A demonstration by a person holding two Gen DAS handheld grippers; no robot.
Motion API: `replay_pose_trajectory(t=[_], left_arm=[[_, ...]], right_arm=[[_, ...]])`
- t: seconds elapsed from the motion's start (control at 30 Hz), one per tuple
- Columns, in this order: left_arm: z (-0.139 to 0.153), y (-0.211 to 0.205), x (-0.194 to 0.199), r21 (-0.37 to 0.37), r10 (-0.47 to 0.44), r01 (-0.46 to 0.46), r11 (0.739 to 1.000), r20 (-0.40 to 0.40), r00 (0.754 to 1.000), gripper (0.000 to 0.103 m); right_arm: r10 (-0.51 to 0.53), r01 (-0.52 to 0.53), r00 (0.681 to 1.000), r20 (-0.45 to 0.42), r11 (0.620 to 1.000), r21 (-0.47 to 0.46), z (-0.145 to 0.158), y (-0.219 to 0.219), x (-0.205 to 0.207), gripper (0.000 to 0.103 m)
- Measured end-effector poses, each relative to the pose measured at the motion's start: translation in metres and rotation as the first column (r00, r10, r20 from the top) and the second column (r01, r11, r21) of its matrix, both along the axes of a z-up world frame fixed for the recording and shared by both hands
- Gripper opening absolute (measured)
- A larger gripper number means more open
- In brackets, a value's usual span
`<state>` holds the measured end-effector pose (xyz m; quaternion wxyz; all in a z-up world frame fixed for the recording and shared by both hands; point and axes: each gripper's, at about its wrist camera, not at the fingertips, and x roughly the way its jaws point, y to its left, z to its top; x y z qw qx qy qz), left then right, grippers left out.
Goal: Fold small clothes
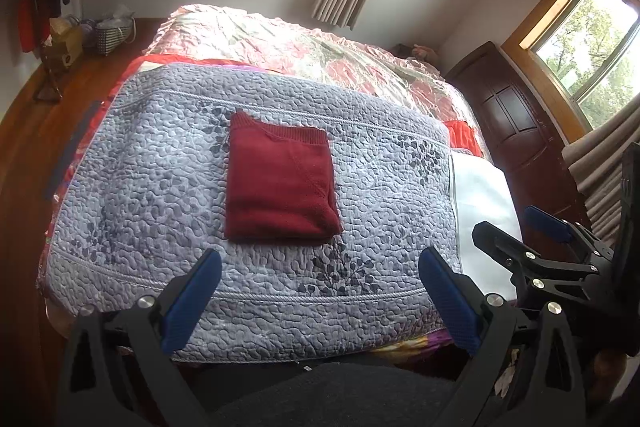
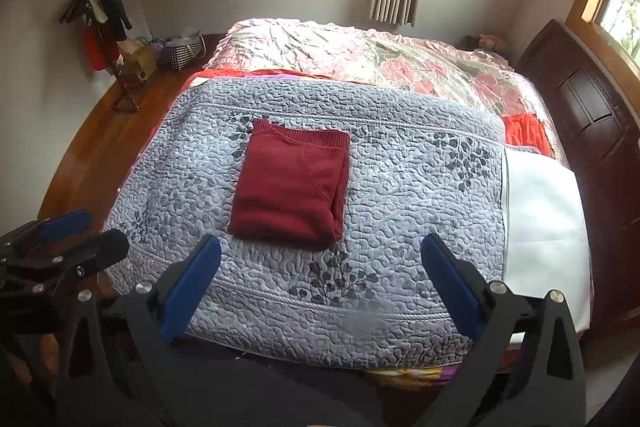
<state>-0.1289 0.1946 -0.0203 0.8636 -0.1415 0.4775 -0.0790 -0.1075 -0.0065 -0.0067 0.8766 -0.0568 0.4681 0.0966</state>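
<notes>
Jaws of left gripper (image 1: pixel 320 297) and right gripper (image 2: pixel 320 291) spread wide, empty, near bed edge, grey quilted bedspread (image 2: pixel 420 195) across bed, white cloth (image 2: pixel 544 227) at right, folded red sweater (image 2: pixel 290 189) lying mid-quilt, beyond both grippers, untouched.

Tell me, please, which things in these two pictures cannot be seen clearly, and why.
- Folded red sweater: its sleeves are tucked inside the folds, both views.
- Bed's near edge: hidden partly by both open grippers, left and right.
- Clothes on the coat rack: too small and dark, right wrist view.
- Items in the checked basket: too small, left wrist view.
</notes>
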Motion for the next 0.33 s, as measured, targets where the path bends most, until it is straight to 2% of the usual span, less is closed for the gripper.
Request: replay_pose_trajectory(t=[0.33], left_arm=[[0.0048,-0.0001,0.0012,0.023,0.002,-0.002,1.000,0.001,1.000,0.099]], right_arm=[[-0.005,0.005,1.000,-0.004,1.000,0.001,-0.0018,0.0005,0.0021,0.100]])
